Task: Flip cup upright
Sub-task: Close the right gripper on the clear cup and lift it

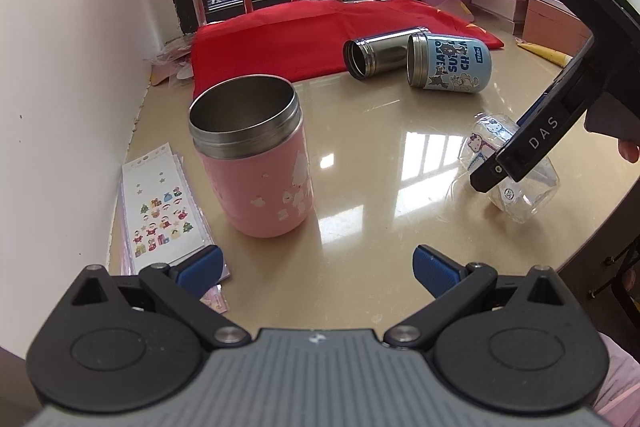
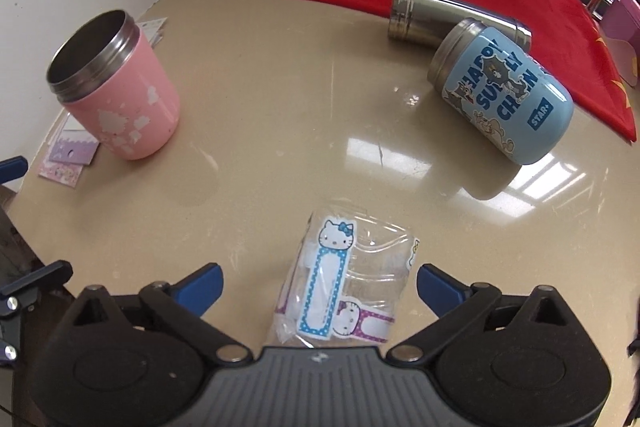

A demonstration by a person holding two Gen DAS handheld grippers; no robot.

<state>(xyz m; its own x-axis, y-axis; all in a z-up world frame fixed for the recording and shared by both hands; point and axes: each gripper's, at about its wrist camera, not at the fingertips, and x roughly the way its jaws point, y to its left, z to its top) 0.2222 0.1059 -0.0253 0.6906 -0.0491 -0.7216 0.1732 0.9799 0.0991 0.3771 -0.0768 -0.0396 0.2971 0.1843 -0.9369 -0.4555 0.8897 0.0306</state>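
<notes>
Clear plastic cup with Hello Kitty stickers [image 2: 340, 283] lies on its side on the glossy beige table [image 2: 280, 107], at six o'clock in the right wrist view. The right gripper [image 2: 320, 281] hangs over it, blue-padded jaws spread wide to either side, not touching, seemingly lined up to grasp it for turning upright. A pink steel-rimmed cup [image 1: 256, 163] already stands upright at ten o'clock. A light blue cartoon-printed cup [image 2: 504, 95] and a bare steel cup [image 2: 432, 19] lie tipped at one o'clock. The left gripper [image 1: 318, 269] waits wide and empty.
</notes>
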